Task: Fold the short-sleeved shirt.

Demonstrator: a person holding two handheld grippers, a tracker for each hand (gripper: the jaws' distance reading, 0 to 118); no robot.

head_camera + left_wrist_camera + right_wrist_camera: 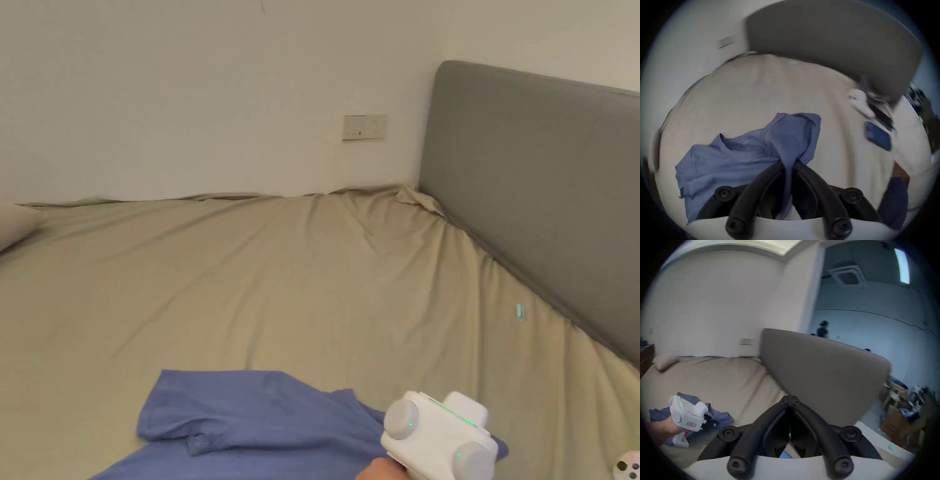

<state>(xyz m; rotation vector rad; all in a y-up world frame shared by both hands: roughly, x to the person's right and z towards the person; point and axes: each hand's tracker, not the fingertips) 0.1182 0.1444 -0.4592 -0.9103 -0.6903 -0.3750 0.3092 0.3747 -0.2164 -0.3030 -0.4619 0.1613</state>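
The left gripper [788, 164] pinches a fold of the blue shirt [737, 155], which lies crumpled on the bed [312, 281] ahead and left of its jaws. The right gripper [790, 400] has its jaws pressed together on nothing, facing the headboard [818, 369]; the shirt lies well to its left.

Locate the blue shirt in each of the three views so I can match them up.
Head view: blue shirt at the bottom, left of centre, on the tan sheet.
Left gripper view: lower centre-left, a fold pinched between the jaws.
Right gripper view: lower left, behind the white gripper.
Shared landmark: grey headboard.
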